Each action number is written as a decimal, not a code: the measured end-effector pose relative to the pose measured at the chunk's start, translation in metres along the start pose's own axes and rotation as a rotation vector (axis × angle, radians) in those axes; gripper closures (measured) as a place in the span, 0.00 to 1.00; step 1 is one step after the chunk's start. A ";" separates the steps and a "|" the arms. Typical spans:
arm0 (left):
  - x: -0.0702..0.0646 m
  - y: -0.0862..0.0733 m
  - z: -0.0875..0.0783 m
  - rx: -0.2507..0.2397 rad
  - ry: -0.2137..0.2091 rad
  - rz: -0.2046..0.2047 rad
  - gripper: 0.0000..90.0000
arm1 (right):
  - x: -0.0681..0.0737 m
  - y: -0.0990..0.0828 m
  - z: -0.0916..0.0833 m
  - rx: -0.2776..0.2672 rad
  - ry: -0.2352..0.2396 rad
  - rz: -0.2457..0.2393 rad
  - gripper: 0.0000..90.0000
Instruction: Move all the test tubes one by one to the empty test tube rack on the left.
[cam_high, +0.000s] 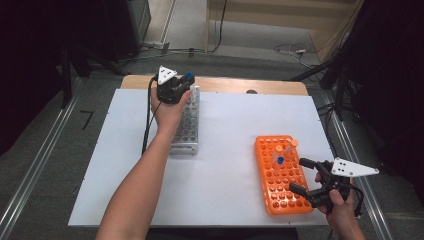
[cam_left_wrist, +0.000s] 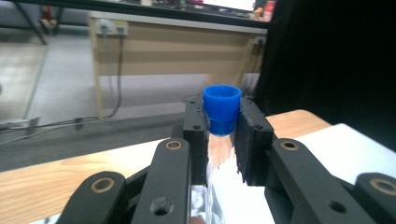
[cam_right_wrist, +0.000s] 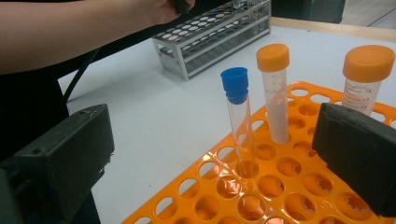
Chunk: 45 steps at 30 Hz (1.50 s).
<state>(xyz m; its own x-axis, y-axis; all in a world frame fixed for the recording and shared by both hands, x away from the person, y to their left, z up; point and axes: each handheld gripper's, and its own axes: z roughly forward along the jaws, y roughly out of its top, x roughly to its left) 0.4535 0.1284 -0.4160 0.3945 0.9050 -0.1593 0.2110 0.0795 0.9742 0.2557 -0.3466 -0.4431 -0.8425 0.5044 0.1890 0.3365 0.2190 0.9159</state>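
My left gripper (cam_high: 183, 84) is shut on a clear tube with a blue cap (cam_left_wrist: 222, 108), held upright over the far end of the metal rack (cam_high: 186, 129). In the left gripper view the black pads (cam_left_wrist: 196, 135) clamp the tube just under its cap. The orange rack (cam_high: 281, 174) lies at the right and holds a blue-capped tube (cam_right_wrist: 238, 121) and two orange-capped tubes (cam_right_wrist: 275, 88). My right gripper (cam_high: 301, 175) stands open at the orange rack's right edge, its jaws wide apart with nothing between them.
A white mat (cam_high: 225, 150) covers most of the wooden table (cam_high: 280, 87). Cables trail on the floor beyond the far edge. A wooden desk (cam_left_wrist: 177, 46) stands behind the table. The forearm (cam_high: 145, 175) crosses the mat's left part.
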 end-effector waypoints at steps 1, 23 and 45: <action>0.001 -0.001 0.002 -0.002 0.005 -0.004 0.85 | 0.000 0.000 0.000 0.000 -0.001 -0.001 0.00; -0.013 -0.010 0.014 0.107 0.058 0.084 0.85 | -0.001 -0.001 -0.001 -0.006 -0.005 0.006 0.00; -0.016 -0.013 0.012 0.225 0.039 0.099 0.82 | -0.002 -0.001 0.001 0.000 -0.013 0.007 0.00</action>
<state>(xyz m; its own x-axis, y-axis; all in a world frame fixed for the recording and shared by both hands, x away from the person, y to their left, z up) 0.4552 0.1078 -0.4283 0.3894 0.9195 -0.0546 0.3686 -0.1013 0.9240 0.2570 -0.3471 -0.4449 -0.8346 0.5168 0.1906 0.3421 0.2151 0.9147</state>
